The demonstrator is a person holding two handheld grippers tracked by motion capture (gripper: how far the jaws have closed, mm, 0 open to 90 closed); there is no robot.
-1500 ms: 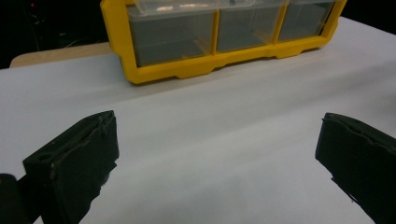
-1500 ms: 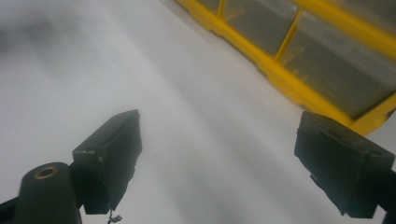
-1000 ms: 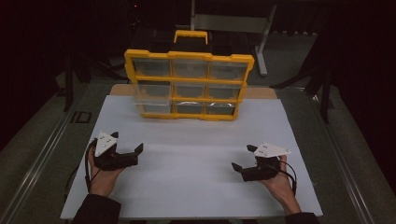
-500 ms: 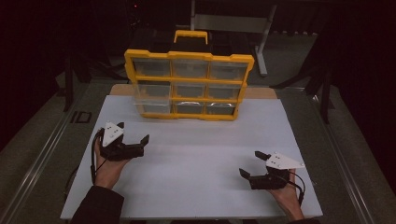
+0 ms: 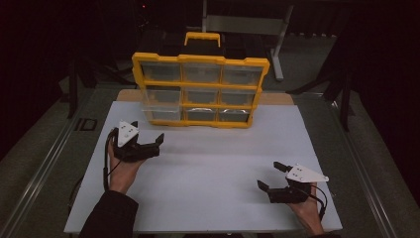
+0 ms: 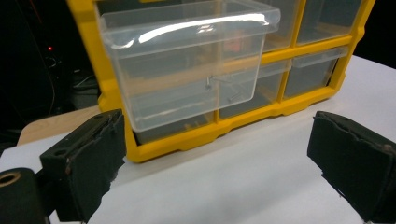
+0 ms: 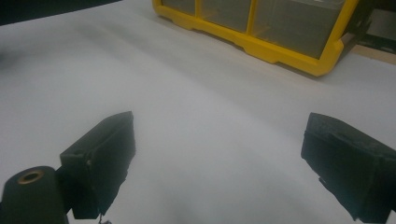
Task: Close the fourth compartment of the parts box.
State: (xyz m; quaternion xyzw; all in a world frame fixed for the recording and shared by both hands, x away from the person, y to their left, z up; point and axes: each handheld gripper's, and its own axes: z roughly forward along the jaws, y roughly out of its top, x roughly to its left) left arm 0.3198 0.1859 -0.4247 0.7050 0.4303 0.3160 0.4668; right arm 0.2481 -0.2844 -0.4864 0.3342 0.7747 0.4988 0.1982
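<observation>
Left gripper [image 5: 151,144]: jaws wide apart, holding nothing, near the drawer.
Right gripper [image 5: 270,177]: jaws spread, nothing between them, at 5 o'clock on the white surface [image 5: 213,173].
Clear drawer [image 6: 187,60]: pulled out of the yellow organizer [image 5: 200,91], at 11 o'clock.

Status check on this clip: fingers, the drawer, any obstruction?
Left gripper open, facing the pulled-out clear drawer of the yellow organizer, not touching. Right gripper open, low over the white table. Nothing between left fingers and drawer.
</observation>
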